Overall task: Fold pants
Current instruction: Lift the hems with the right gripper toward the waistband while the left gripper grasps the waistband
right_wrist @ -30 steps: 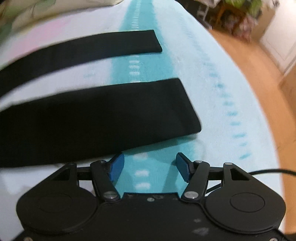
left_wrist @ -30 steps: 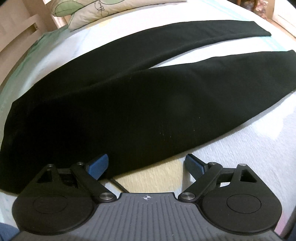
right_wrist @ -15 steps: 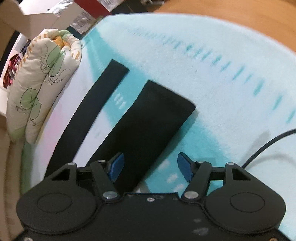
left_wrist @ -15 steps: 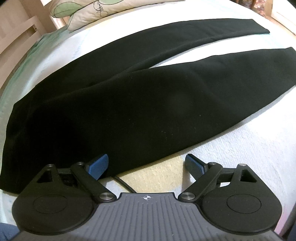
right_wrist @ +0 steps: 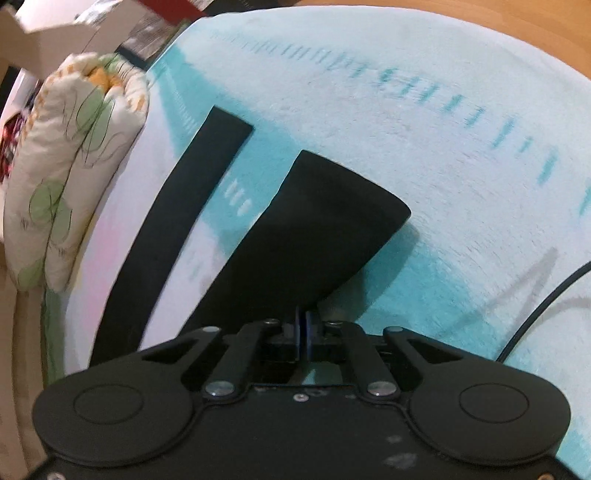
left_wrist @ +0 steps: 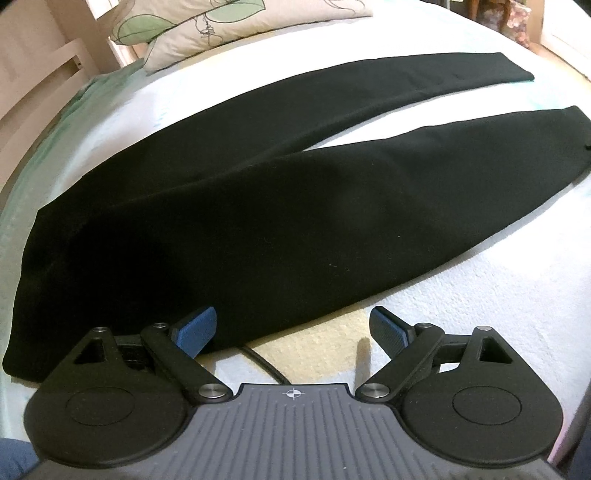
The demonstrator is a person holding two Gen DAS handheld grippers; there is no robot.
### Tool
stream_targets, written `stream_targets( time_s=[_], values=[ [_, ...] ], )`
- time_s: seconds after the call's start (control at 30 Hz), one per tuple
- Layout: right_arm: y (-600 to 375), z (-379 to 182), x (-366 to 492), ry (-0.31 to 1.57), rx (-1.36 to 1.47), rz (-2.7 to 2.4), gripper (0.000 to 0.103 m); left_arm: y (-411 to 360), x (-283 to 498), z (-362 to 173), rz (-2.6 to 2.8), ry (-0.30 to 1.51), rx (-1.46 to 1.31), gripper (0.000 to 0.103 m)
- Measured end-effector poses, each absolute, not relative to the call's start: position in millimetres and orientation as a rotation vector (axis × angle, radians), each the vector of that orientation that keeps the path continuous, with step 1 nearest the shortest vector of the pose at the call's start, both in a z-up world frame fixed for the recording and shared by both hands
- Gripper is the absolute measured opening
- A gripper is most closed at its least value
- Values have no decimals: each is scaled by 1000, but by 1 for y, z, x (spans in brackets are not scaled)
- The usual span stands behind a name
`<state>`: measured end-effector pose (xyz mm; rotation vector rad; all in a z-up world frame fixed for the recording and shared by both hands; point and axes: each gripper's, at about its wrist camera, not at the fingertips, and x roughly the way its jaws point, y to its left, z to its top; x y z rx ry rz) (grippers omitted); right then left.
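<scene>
Black pants (left_wrist: pixel 258 221) lie flat on the bed with both legs spread apart toward the right. My left gripper (left_wrist: pixel 293 326) is open, low over the bedcover just at the near edge of the pants' upper part, its left pad touching the fabric edge. In the right wrist view my right gripper (right_wrist: pixel 303 332) is shut on the near leg's hem corner of the pants (right_wrist: pixel 314 229), and that leg end is lifted a little off the cover. The far leg (right_wrist: pixel 177 206) lies flat.
A leaf-print pillow (left_wrist: pixel 221 22) lies at the head of the bed and shows in the right wrist view (right_wrist: pixel 74 155). A black cable (right_wrist: pixel 535 314) crosses the turquoise-and-white cover (right_wrist: pixel 443 129). A wooden floor lies beyond the bed edge.
My right gripper has closed on the near leg's hem corner and raised it slightly. My left gripper has stayed open at the pants' edge, nearly still.
</scene>
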<state>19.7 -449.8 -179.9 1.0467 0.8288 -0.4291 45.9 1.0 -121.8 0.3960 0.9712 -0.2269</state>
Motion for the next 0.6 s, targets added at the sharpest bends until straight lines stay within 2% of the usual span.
stream_targets(
  time_s=[0.6],
  values=[
    [-417,-85,58,627,965,-358,5,-3,31,-138,-325,848,565,91]
  ],
)
